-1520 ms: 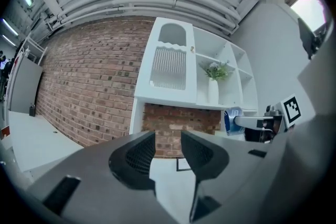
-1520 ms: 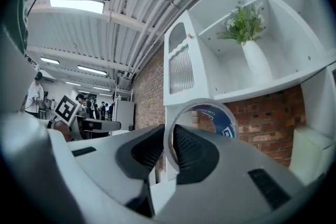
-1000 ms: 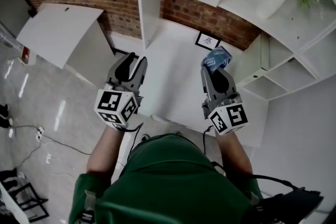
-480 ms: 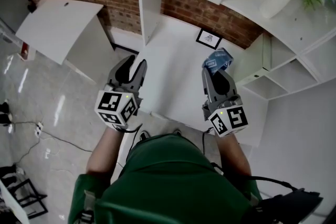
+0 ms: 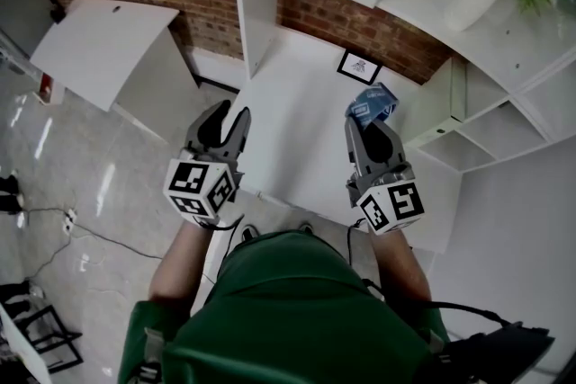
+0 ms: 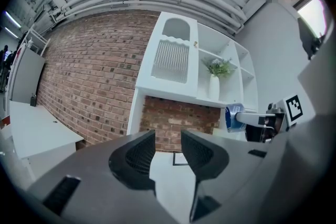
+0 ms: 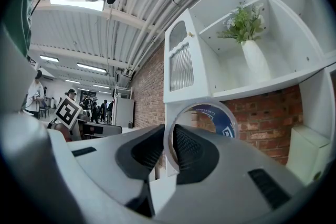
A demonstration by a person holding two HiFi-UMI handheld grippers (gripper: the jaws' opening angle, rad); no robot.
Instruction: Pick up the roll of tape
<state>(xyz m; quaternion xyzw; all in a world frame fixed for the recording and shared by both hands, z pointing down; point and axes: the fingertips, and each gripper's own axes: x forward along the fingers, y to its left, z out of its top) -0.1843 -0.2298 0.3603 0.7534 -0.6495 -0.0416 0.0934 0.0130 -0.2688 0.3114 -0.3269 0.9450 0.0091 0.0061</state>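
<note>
Clearly, the left tongs (image 5: pixel 225 123) are hanging open and empty, while the right tongs (image 5: pixel 367 125) are pinching the wall of the roll of tape (image 5: pixel 371 102), its ring projecting just beyond their tips, seemingly above the white worktop (image 5: pixel 297 103).

Your way over the desktop (image 5: pixel 297 130) lies open, walled left by a shelf upright (image 5: pixel 255 22), with a framed picture (image 5: pixel 357 66) at the back.

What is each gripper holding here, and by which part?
The right gripper grips the roll of tape by its ring wall, one jaw inside the hole, one outside. The left gripper is open and empty.
</note>
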